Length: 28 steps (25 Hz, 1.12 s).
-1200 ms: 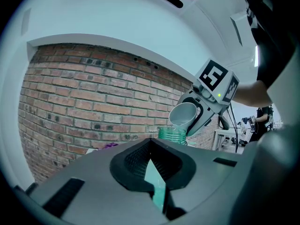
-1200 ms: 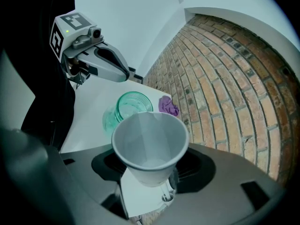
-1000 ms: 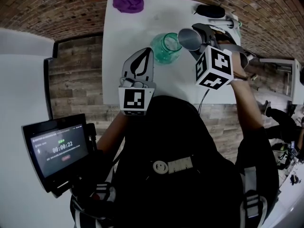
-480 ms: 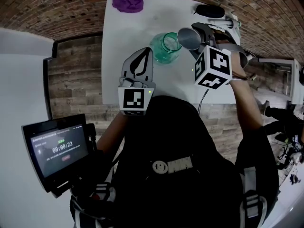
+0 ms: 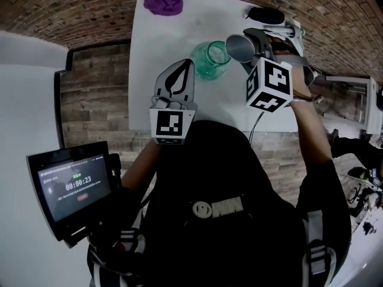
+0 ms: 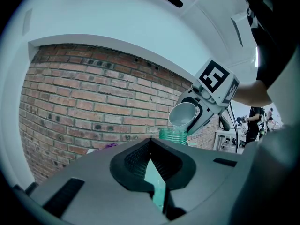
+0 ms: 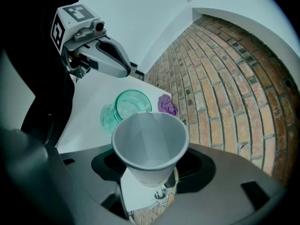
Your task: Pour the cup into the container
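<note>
Cup [image 5: 239,48]: clamped in right gripper [image 7: 151,170], long axis slanted, mouth tipped toward jar [image 5: 210,60] (upright); left gripper [image 5: 187,64] closed, empty.

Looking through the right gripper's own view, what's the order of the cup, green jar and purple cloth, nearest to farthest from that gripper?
1. The cup: held in the right gripper.
2. The green jar: on the table, just beyond the cup's rim.
3. The purple cloth: farther back, near the table's far edge.
</note>
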{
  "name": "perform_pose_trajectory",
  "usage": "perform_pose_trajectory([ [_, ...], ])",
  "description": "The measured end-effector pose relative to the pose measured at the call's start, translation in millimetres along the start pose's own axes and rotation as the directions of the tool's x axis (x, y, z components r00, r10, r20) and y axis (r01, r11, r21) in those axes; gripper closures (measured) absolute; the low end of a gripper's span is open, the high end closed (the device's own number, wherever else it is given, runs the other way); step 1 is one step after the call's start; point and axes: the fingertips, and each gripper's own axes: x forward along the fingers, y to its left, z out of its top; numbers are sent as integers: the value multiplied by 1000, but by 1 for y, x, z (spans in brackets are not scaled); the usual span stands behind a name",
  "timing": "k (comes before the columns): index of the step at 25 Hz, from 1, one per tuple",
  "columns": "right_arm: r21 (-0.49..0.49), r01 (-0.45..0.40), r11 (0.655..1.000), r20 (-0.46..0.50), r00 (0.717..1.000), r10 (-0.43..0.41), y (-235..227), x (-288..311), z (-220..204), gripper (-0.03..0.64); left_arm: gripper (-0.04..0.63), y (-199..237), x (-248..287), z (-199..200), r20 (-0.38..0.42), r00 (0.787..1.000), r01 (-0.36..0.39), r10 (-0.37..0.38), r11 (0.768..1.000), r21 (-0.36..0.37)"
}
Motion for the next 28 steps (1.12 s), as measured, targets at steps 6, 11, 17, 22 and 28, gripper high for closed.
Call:
perform_pose_trajectory([
  [6, -16, -2, 1000, -8, 1000, 2, 1, 1, 0, 333, 597, 0, 0, 0, 3, 1000, -1, 1, 1000, -1],
  [11, -13, -5, 1000, -9, 1000, 5, 0, 1, 0, 333, 597, -1, 1, 1, 6, 1000, -1, 1, 1000, 0],
  [17, -21, -2, 1000, -12, 1000, 2, 0, 2, 1, 333, 597, 1, 1, 0, 5, 1000, -5, 5, 1000, -6],
  [22, -23, -3, 1000, -19, 1000, 3, -1, 1, 0, 333, 597, 0, 1, 1, 7, 1000, -4, 4, 1000, -8],
  [28, -31, -6, 1000, -23, 1000, 5, -1, 2, 0, 333, 597, -1, 1, 0, 2, 1000, -7, 8, 1000, -7],
])
